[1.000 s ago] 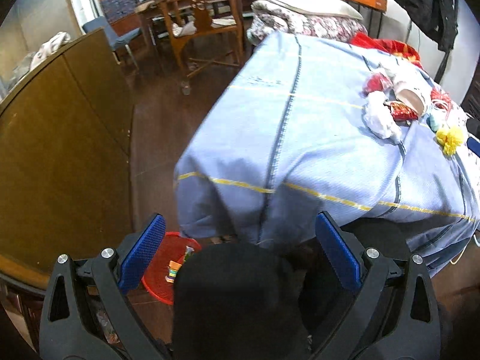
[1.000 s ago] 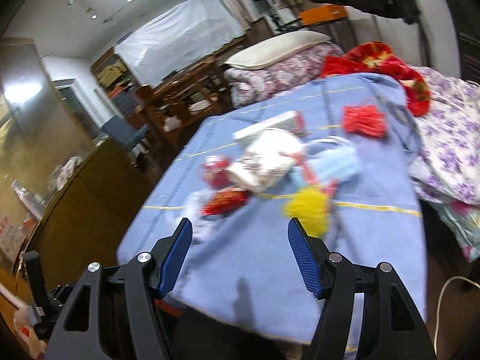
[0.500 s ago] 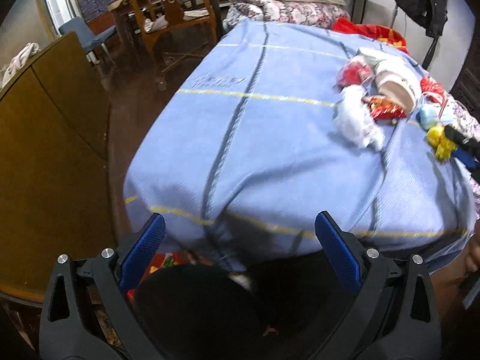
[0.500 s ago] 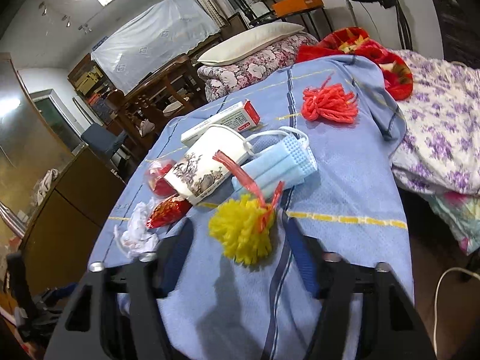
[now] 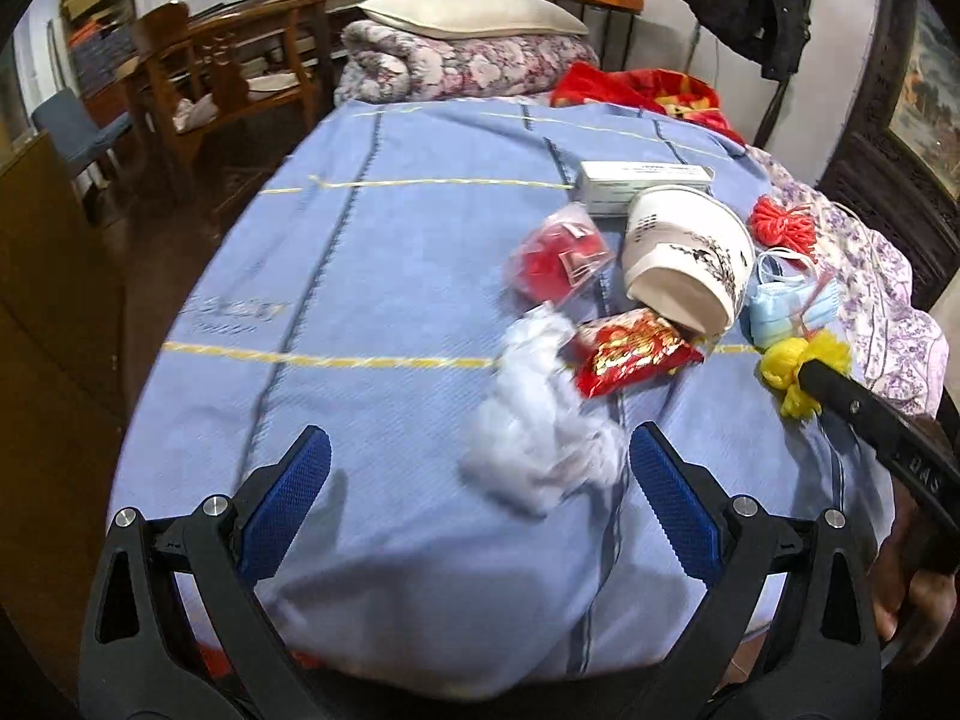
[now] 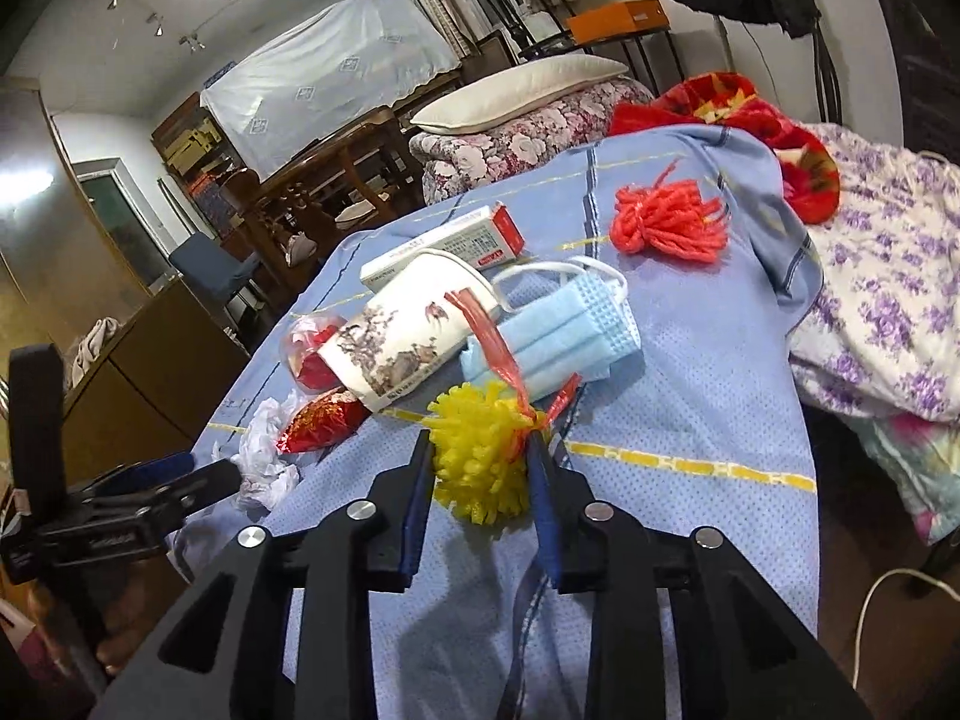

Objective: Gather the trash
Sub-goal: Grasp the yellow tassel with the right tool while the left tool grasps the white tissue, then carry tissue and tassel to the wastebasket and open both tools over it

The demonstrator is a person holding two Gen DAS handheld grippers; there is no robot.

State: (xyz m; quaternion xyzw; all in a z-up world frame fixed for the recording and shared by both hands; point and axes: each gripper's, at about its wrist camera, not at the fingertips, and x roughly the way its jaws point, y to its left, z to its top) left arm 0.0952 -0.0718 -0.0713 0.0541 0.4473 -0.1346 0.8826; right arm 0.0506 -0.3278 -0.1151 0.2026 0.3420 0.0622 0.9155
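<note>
We see the left gripper's (image 5: 480, 489) blue fingers (image 5: 288, 498) spread wide at the bottom of the left wrist view, holding nothing. A crumpled white tissue (image 5: 540, 426) lies on the blue bedspread (image 5: 360, 276) between them, nearer the right-hand finger; we cannot tell whether it touches.

Left to right across the centre of that frame we note: a clear packet with red contents (image 5: 558, 255), a red foil wrapper (image 5: 630, 351) just beside the tissue, a paper cup (image 5: 684, 264) on its side with a white box (image 5: 642, 183) behind it, a blue face mask (image 5: 786, 306), and red yarn (image 5: 783, 225) at upper right.

In the right wrist view, the right gripper (image 6: 480, 468) is closed to a narrow gap on the yellow pom-pom (image 6: 480, 450) at frame centre, its fingers pressing both flanks. A red plastic strip (image 6: 498, 342) is tied to it.
</note>
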